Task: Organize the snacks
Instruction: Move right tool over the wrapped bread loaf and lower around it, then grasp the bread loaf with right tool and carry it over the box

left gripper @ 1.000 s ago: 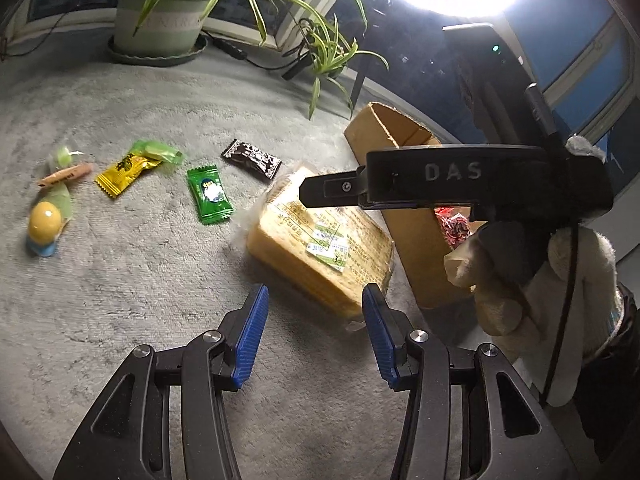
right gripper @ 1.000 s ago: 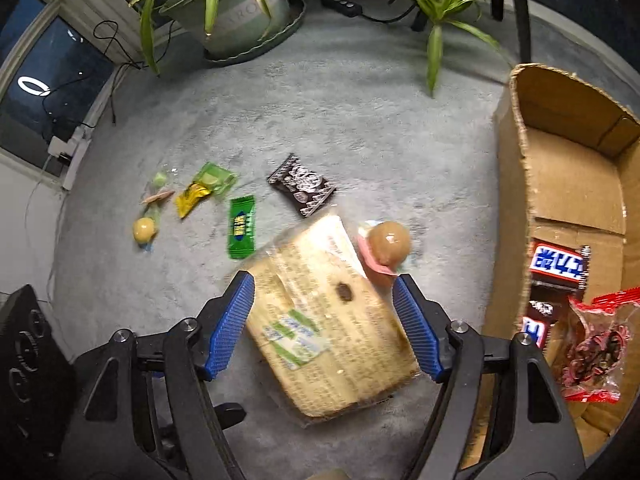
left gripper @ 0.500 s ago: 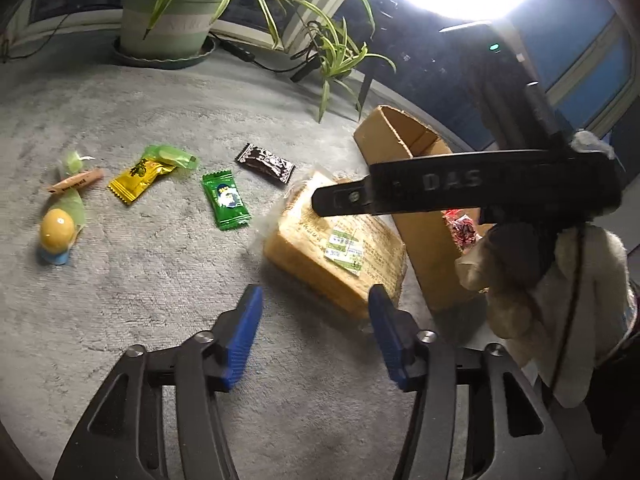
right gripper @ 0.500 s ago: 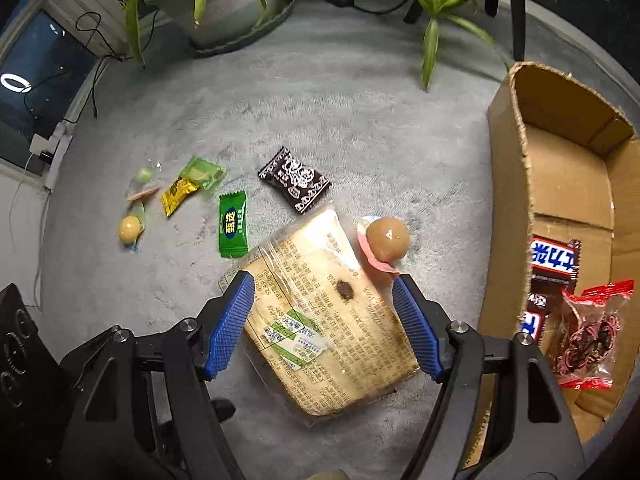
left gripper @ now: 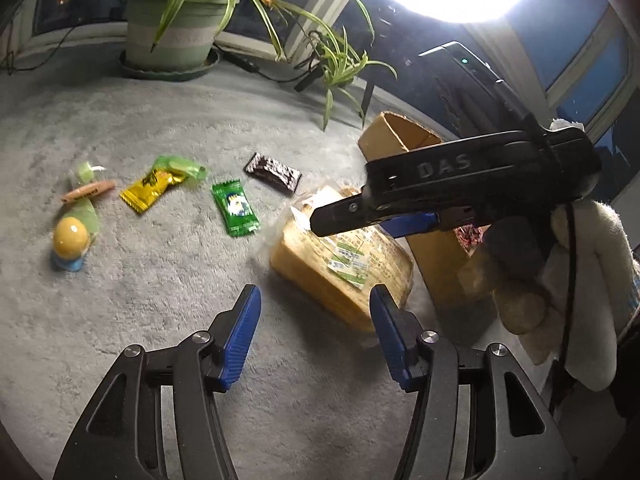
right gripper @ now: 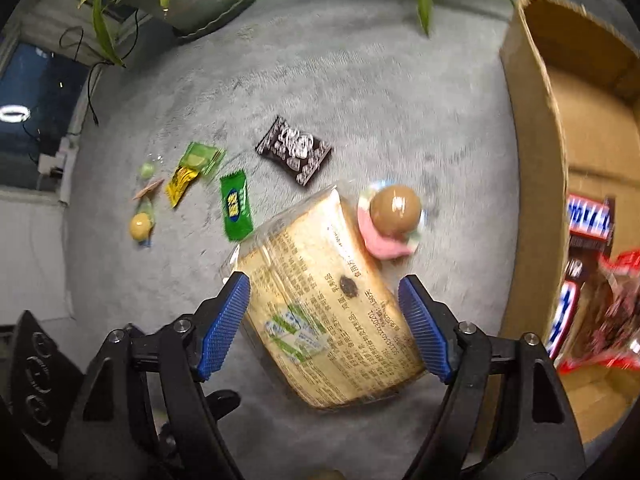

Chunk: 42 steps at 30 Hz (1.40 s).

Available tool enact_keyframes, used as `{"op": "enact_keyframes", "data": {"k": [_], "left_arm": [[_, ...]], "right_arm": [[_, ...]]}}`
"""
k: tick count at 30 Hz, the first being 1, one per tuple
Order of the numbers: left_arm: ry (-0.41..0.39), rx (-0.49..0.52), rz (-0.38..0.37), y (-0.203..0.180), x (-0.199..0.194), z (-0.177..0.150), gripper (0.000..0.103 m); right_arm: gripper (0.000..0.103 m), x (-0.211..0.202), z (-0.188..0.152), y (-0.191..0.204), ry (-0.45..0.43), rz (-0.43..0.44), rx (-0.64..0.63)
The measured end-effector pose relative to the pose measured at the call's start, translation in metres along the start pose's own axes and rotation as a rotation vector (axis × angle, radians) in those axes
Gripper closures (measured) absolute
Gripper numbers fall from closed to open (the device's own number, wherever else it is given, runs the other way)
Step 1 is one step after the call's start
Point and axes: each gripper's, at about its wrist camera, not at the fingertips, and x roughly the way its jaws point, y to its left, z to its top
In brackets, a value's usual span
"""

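Note:
A clear-wrapped bread pack (right gripper: 328, 312) lies on the grey carpet, label up. My right gripper (right gripper: 324, 284) points down over it with a blue pad on each side. Its jaws are opening and neither pad presses the pack. In the left wrist view the same bread pack (left gripper: 340, 264) lies just beyond my left gripper (left gripper: 314, 296), which is open with nothing between its fingers. The right gripper (left gripper: 352, 216) hangs above the pack there, held by a gloved hand (left gripper: 580, 280). A cardboard box (right gripper: 532, 120) stands to the right, holding chocolate bars (right gripper: 588, 216) and a red packet (right gripper: 616, 308).
A brown ball candy (right gripper: 394, 208) on a pink wrapper touches the pack's far corner. Further left lie a dark chocolate packet (right gripper: 294, 150), a green packet (right gripper: 236, 206), a yellow packet (right gripper: 182, 182) and a yellow ball candy (right gripper: 140, 226). A potted plant (left gripper: 172, 36) stands at the back.
The right gripper has rolled and come closer over the bread pack, and its jaws have spread wider. The left jaws have widened a little.

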Motion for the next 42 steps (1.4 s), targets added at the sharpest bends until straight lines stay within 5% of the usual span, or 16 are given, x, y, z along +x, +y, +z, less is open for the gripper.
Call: {"op": "enact_keyframes", "data": {"k": [4,14,22,28,42], "left_arm": [[0.026,-0.015,-0.029,0.005,-0.003,-0.004,0.047],[0.067,-0.020,-0.030,0.007,0.002,-0.013,0.047],[0.086,-0.002,-0.022,-0.002,0.017,-0.015,0.048],[0.082,0.029,-0.010,-0.009,0.021,-0.013,0.060],[0.027,0.115,0.055,-0.032,0.011,-0.007,0.060]], "right_arm": [[0.023,-0.004,-0.021,0.000,0.003,0.095,-0.004],[0.044,-0.018,-0.071,-0.002,-0.203,0.061,-0.150],[0.045,-0.016,-0.075,-0.011,-0.215,0.072,-0.144],[0.045,-0.013,-0.076,-0.011,-0.208,0.088,-0.156],[0.048,-0.035,-0.093,-0.012,-0.269,0.150,-0.134]]}}
